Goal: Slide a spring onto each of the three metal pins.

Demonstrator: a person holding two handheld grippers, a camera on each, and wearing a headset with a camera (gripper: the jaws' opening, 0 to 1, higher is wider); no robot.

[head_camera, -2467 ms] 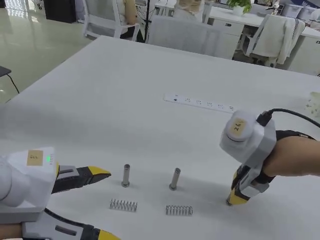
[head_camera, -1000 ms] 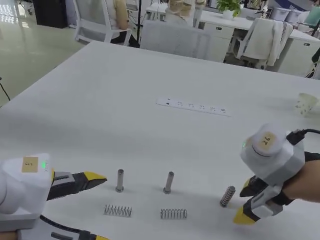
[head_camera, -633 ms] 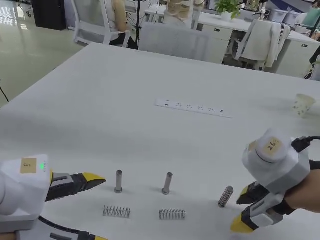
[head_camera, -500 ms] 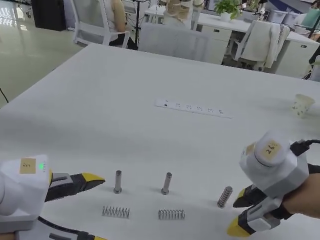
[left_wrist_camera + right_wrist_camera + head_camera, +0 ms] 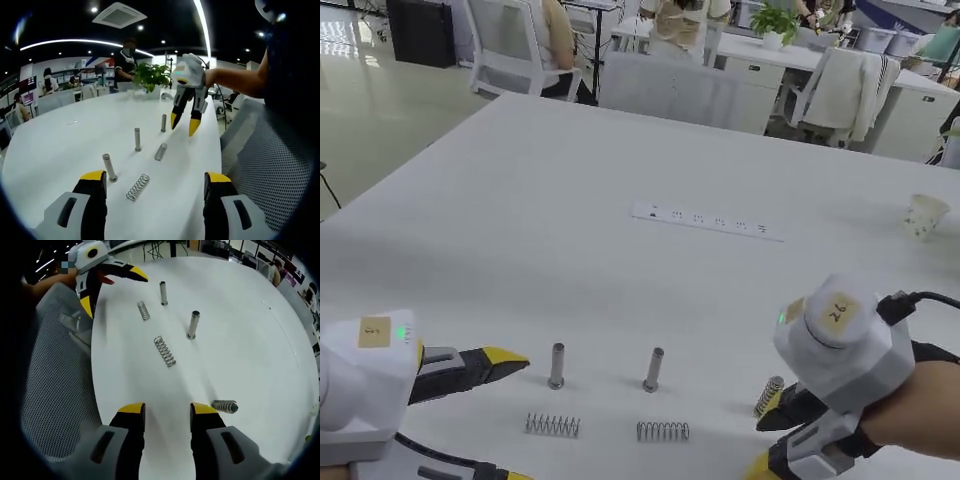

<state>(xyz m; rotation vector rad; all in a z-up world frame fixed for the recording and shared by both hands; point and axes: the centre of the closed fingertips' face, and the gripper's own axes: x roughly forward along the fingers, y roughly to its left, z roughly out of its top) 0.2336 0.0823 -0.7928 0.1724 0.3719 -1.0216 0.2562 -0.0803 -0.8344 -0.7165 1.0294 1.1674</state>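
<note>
Three metal pins stand in a row near the table's front edge. The left pin (image 5: 557, 365) (image 5: 109, 167) (image 5: 163, 293) and the middle pin (image 5: 653, 369) (image 5: 137, 139) (image 5: 193, 324) are bare. The right pin (image 5: 769, 397) (image 5: 163, 122) (image 5: 225, 406) wears a spring. Two loose springs lie in front of the bare pins, the left spring (image 5: 552, 425) (image 5: 138, 187) (image 5: 143, 310) and the middle spring (image 5: 663, 431) (image 5: 160, 151) (image 5: 164, 350). My left gripper (image 5: 515, 417) (image 5: 155, 177) (image 5: 111, 290) is open, left of the left pin. My right gripper (image 5: 765, 440) (image 5: 167, 409) (image 5: 185, 117) is open and holds nothing, just in front of the sprung pin.
A white power strip (image 5: 705, 220) lies mid-table and a paper cup (image 5: 925, 215) stands at the far right. A grey mesh chair (image 5: 60, 370) sits at the table's near edge. Desks, chairs and people fill the room behind.
The right gripper has let go of the spring on the right pin, opened, and drawn back toward the table's near edge, drifting left. The left gripper has stayed put.
</note>
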